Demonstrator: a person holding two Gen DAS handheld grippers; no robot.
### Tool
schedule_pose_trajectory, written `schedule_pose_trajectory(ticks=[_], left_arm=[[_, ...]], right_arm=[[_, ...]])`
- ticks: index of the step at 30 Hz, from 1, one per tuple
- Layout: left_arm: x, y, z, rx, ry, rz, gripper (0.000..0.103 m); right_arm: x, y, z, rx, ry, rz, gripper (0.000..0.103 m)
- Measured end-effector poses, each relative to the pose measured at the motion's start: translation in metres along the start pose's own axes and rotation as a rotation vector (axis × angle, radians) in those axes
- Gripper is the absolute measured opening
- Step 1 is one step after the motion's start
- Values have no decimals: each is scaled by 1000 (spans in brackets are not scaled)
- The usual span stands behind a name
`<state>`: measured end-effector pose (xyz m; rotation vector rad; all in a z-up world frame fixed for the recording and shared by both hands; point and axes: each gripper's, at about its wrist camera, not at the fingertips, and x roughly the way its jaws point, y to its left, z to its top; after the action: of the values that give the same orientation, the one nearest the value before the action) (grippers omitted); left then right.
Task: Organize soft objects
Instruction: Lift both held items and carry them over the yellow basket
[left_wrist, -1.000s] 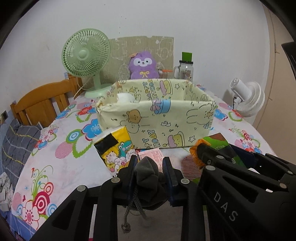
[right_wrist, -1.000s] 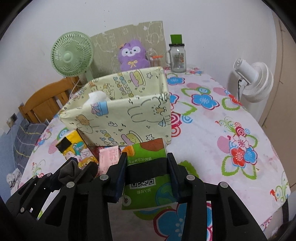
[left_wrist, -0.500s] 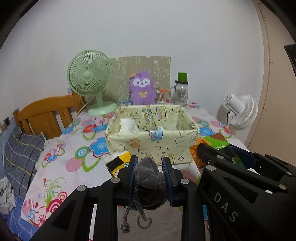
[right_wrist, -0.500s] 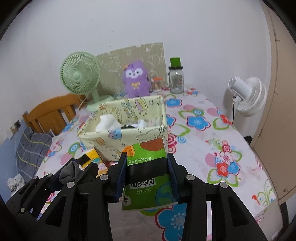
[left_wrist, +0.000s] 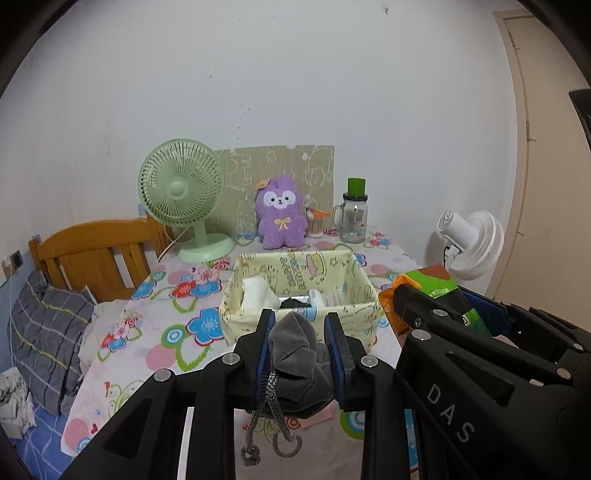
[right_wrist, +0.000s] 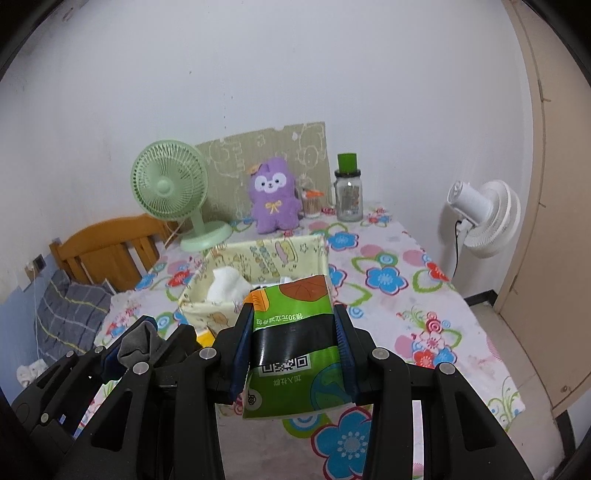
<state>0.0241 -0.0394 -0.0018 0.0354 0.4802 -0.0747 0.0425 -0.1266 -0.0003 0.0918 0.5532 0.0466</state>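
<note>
My left gripper (left_wrist: 300, 325) is shut on a grey drawstring pouch (left_wrist: 297, 360), held above the table in front of the yellow fabric basket (left_wrist: 341, 317). My right gripper (right_wrist: 293, 317) is shut on a green tissue pack (right_wrist: 295, 343), also held in the air near the basket (right_wrist: 199, 310). The basket holds a white cloth (left_wrist: 256, 293) and a few small items. The right gripper with the green pack (left_wrist: 430, 282) shows at the right of the left wrist view. The left gripper with the pouch (right_wrist: 138, 339) shows at the lower left of the right wrist view.
A green desk fan (left_wrist: 183, 192), purple plush toy (left_wrist: 281, 212) and glass jar with green lid (left_wrist: 355, 214) stand at the back of the flowered table (right_wrist: 406, 295). A white fan (right_wrist: 484, 218) stands at the right, a wooden chair (left_wrist: 92, 254) at the left. A pink packet (left_wrist: 314, 419) lies below the pouch.
Both grippers have risen and pulled back from the basket, each still holding its item. The basket now looks smaller and its inside is visible from above.
</note>
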Motion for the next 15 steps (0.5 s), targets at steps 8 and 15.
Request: schedule_pose_trajectory(ticks=[8,15], left_arm=[[0,-1,15,2,-11,-9,26],[10,-2,28,0,-20,-9,26]], right_arm=[[-4,0,15,4,-21,5,44],[6,-3,29,8,-26,13,44]])
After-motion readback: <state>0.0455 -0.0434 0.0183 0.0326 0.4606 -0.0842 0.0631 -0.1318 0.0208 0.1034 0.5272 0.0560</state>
